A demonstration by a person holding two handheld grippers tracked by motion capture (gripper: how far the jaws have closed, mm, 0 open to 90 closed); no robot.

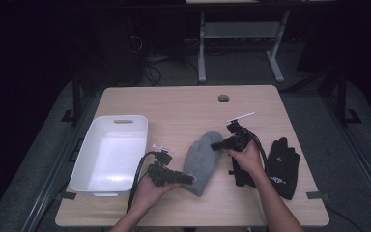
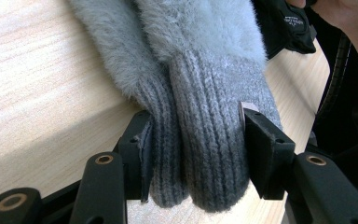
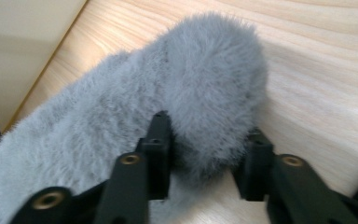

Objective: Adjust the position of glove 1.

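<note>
A: Left gripper [image 2: 193, 140] status?
B: Jaws are clamping the knit cuff of the grey mitten [image 1: 202, 162], lying mid-tabletop [image 1: 183, 104].
A: Right gripper [image 3: 207, 154]?
B: Jaws are straddling the mitten's fuzzy tip; contact unclear. Black glove [image 1: 282, 166] is lying at 3 o'clock.

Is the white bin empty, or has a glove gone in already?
Empty. The high view shows the white bin with a bare floor; the grey mittens and the black gloves lie on the table.
</note>
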